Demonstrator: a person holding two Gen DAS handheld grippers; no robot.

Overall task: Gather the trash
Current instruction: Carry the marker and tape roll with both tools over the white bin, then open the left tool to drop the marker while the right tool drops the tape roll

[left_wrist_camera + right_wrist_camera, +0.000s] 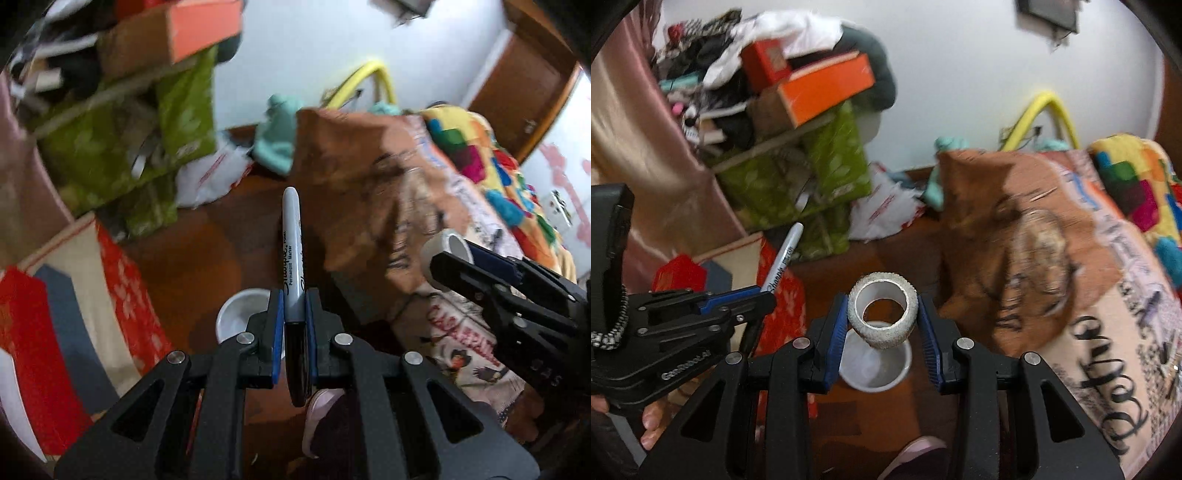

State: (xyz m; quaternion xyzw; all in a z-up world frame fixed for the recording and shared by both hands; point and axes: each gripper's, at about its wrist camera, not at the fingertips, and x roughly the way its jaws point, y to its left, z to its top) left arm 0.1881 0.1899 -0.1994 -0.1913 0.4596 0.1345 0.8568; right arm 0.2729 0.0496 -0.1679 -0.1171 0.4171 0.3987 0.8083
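Observation:
My left gripper (294, 301) is shut on a grey Sharpie marker (293, 243) that points up and away from me; the gripper (753, 295) and marker (783, 258) also show at the left of the right wrist view. My right gripper (882, 314) is shut on a pale tape roll (883, 311), held in the air; it shows at the right of the left wrist view (448, 247). A white round bin (875, 365) stands on the brown floor right below the roll, and partly behind my left fingers (240, 314).
A bed with a printed orange cover (1052, 266) and a colourful blanket (1137, 184) fills the right. Green boxes (798, 181) stacked with an orange box (823, 88) and clothes stand at the back left. A red-patterned bag (122, 295) and a white plastic bag (886, 206) lie on the floor.

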